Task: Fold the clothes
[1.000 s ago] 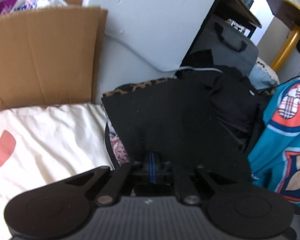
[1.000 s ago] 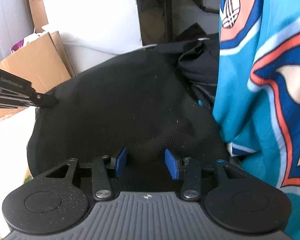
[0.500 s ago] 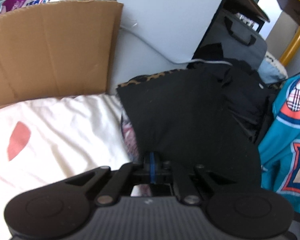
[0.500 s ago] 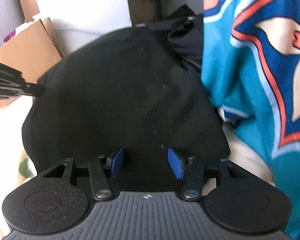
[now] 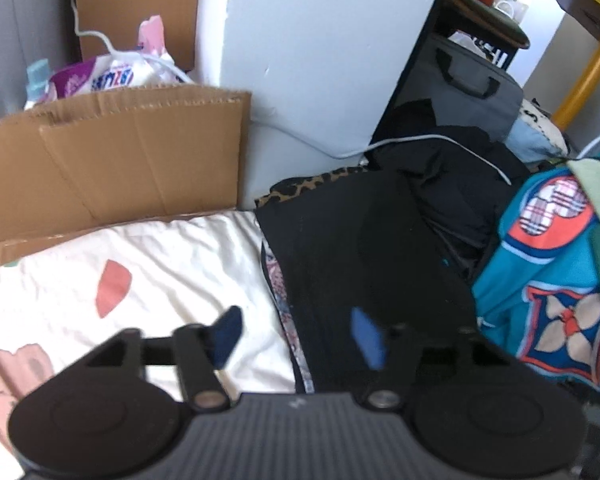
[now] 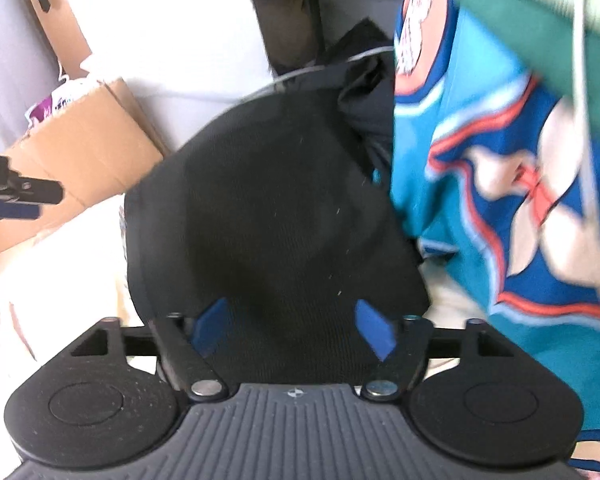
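A folded black garment [image 5: 360, 248] lies on the cream bed sheet [image 5: 172, 264], on top of a stack with a patterned edge and a leopard-print edge [image 5: 308, 188]. It also shows in the right wrist view [image 6: 268, 208]. My left gripper [image 5: 296, 338] is open and empty, over the garment's near left edge. My right gripper [image 6: 294, 330] is open and empty, just above the garment's near edge. The left gripper's fingers [image 6: 24, 196] show at the left of the right wrist view, apart from the cloth.
A teal patterned garment [image 5: 552, 272] hangs at the right [image 6: 500, 184]. A pile of dark clothes [image 5: 452, 176] lies behind the stack. A cardboard box [image 5: 112, 156] stands at the back left. A grey bag [image 5: 468, 80] and white wall panel [image 5: 320, 48] stand behind.
My left gripper has opened, let go of the black garment and pulled back to the left. My right gripper has opened wider. The garment now rests flat on the stack.
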Available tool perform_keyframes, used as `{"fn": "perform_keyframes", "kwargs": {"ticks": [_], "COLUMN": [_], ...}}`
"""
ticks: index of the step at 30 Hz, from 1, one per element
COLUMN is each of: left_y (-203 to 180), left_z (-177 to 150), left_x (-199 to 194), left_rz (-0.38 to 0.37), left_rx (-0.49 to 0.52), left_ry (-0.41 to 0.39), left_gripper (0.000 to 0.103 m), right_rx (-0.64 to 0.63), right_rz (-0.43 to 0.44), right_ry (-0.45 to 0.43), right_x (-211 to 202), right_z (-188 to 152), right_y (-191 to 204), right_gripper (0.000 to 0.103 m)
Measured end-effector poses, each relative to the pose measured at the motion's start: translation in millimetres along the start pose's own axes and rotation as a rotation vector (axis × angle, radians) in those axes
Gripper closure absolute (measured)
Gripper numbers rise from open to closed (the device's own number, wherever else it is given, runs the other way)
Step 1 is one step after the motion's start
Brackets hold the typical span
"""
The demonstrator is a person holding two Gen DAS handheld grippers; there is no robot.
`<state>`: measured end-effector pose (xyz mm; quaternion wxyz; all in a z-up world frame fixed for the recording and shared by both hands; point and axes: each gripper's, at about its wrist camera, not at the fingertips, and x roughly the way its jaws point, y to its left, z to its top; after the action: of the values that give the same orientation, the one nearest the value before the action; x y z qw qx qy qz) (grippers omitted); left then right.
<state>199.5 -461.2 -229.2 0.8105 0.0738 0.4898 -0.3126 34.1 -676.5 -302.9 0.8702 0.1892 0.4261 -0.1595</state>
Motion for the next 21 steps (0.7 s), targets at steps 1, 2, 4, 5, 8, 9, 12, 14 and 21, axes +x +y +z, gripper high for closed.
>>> {"fn": "perform_keyframes", "kwargs": {"ticks": [1, 2, 4, 5, 8, 9, 12, 14, 21], "left_y": [0, -1, 1, 3, 9, 11, 17, 20, 24], "left_z": [2, 3, 6, 7, 10, 12, 14, 16, 13], "left_x": [-7, -14, -29, -38, -64, -73, -100, -117, -176], "left_rz": [0.007, 0.016, 0.023, 0.017, 0.035, 0.044, 0.060, 0.071, 0.137], "left_rx": [0.002, 0.006, 0.008, 0.001, -0.017, -0.022, -0.041, -0.055, -0.042], "left_ry": [0.016, 0.029, 0.031, 0.033, 0.045, 0.046, 0.058, 0.067, 0.093], "left_gripper": [0.027, 0.021, 0.016, 0.012, 0.010, 0.009, 0.007, 0.007, 0.006], "right_rx": [0.012, 0.024, 0.049, 0.067, 0.091, 0.087, 0.097, 0.114, 0.107], "right_rz": [-0.004, -0.008, -0.018, -0.023, -0.026, -0.029, -0.023, -0.013, 0.015], "right_ry": [0.005, 0.010, 0.028, 0.041, 0.057, 0.058, 0.065, 0.079, 0.087], "right_x": [-7, -14, -26, -32, -51, -57, -76, -88, -132], "right_z": [4, 9, 18, 22, 35, 38, 46, 52, 71], "right_y": [1, 2, 5, 6, 13, 16, 25, 29, 46], "right_gripper": [0.013, 0.010, 0.009, 0.009, 0.009, 0.009, 0.008, 0.008, 0.008]}}
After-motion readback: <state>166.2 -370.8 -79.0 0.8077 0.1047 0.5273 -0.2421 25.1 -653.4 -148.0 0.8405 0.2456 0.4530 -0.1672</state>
